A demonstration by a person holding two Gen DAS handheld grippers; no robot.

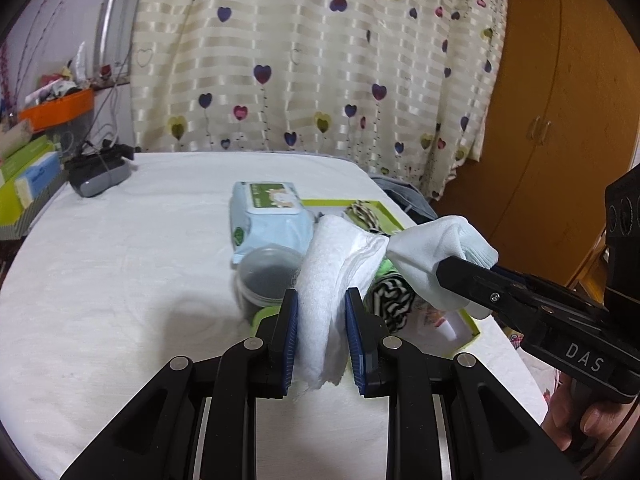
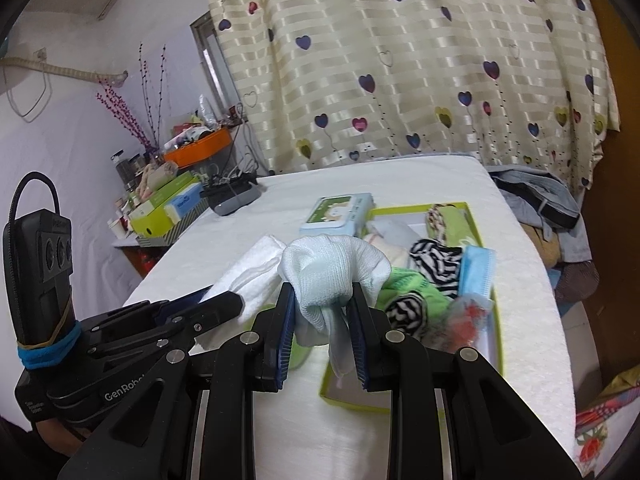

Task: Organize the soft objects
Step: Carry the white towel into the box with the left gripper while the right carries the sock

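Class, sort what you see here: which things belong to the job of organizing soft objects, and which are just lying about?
Part of the job:
- white cloth, shut in the left gripper
- white sock, shut in the right gripper
- green box of soft items
- striped fabric

Lying about:
- wipes pack
- lidded tub
- curtain
- orange tray
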